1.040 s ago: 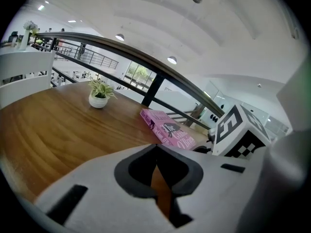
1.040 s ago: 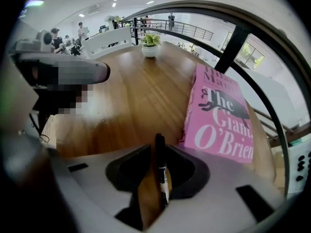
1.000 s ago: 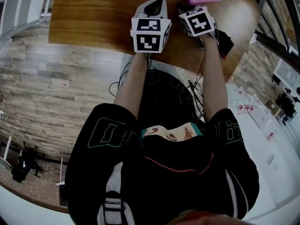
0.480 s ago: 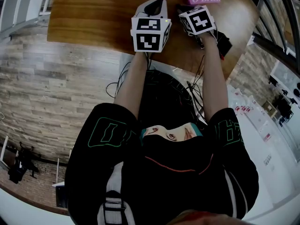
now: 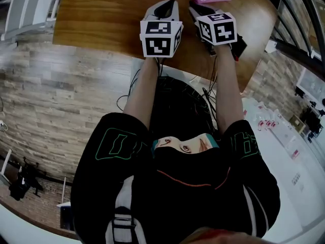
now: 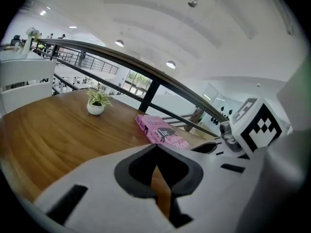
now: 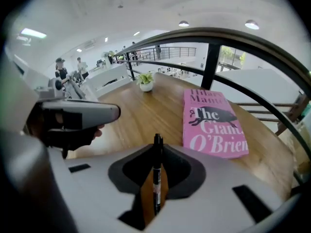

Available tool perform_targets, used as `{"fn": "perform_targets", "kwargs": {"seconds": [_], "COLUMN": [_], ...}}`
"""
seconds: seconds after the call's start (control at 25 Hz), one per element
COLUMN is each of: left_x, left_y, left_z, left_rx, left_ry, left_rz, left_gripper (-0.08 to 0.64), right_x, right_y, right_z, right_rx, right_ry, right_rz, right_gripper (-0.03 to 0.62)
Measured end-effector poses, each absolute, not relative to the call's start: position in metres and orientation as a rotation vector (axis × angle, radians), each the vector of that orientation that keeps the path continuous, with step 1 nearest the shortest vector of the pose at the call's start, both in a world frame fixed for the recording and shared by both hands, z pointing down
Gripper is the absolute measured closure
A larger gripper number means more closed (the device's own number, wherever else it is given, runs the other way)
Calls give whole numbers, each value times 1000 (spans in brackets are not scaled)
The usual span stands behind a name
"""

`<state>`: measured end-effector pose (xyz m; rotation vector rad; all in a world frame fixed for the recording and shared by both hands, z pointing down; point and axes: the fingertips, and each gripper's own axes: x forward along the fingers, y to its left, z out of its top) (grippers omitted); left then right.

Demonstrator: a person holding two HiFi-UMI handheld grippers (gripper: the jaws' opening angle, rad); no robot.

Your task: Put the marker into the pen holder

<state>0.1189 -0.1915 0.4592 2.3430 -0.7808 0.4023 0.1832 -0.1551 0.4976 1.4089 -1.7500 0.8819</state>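
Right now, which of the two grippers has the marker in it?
The right gripper: its jaws have just closed on the black marker, which stands between them. The left gripper has its jaws together with nothing between them.

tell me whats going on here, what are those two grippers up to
A person holds a gripper in each hand over a wooden table. The right gripper has just closed its fingers on a black marker, held lengthwise between them. The left gripper is shut and empty. A pink book and a small potted plant sit on the table; no pen holder shows in any view.
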Motion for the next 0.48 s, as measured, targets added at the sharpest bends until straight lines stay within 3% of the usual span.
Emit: {"fn": "perform_targets", "kwargs": {"seconds": [0.48], "left_x": [129], "left_y": [-152], "left_z": [446], "left_rx": [2362], "left_ry": [-833], "left_rz": [377], "left_gripper": [554], "right_x": [212], "right_y": [-121], "right_z": [410], "right_rx": [1737], "right_ry": [-2042], "right_rz": [871], "right_gripper": [526]}}
